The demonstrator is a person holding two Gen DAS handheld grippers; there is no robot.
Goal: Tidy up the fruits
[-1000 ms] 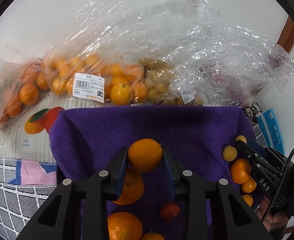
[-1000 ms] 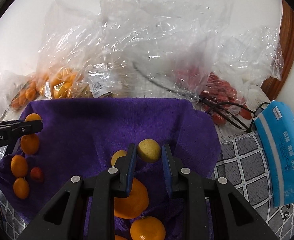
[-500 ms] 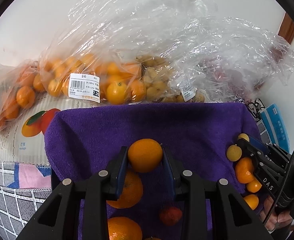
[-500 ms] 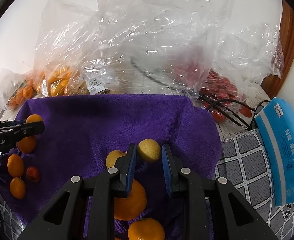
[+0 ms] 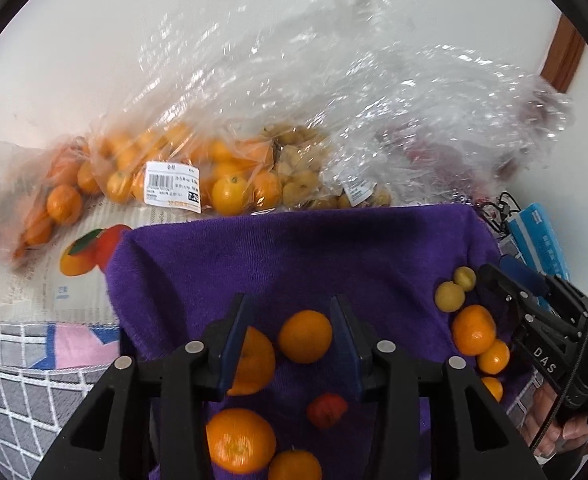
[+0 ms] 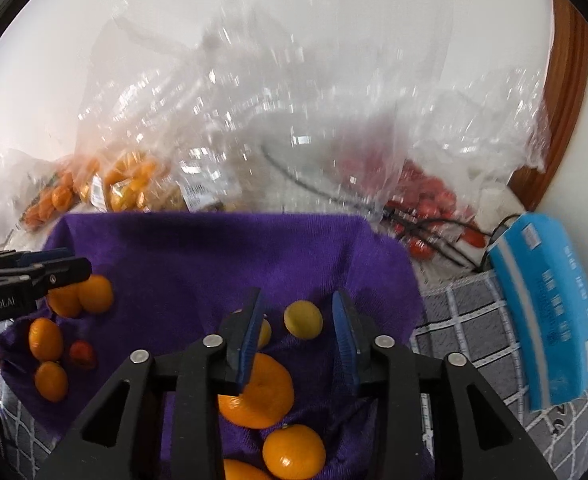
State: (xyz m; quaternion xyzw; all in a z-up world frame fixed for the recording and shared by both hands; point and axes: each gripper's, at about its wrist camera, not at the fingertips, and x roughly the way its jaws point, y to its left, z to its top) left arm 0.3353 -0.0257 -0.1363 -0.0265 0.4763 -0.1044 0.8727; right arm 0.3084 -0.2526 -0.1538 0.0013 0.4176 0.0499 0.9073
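Note:
A purple towel [image 5: 313, 248] [image 6: 214, 256] lies in front of me with fruit on it. My left gripper [image 5: 292, 320] is open, and a small orange [image 5: 305, 335] lies on the towel between its fingers, touching neither. More oranges [image 5: 240, 440] and a small red fruit [image 5: 327, 410] lie below it. My right gripper [image 6: 297, 312] is open, and a yellow fruit [image 6: 303, 319] lies free between its fingers. Oranges [image 6: 258, 390] lie nearer the camera. The right gripper also shows at the right in the left wrist view [image 5: 493, 276], beside two yellow fruits [image 5: 449, 296].
Clear plastic bags of oranges [image 5: 166, 168], yellowish fruit [image 5: 297, 172] and red fruit [image 6: 429, 200] stand behind the towel against the wall. A blue packet [image 6: 549, 312] lies to the right with black cables [image 6: 433, 236]. A checked cloth [image 5: 22, 380] covers the surface.
Both grippers have opened. The orange and the yellow fruit have left the jaws and now rest on the towel. Both views are blurred by motion.

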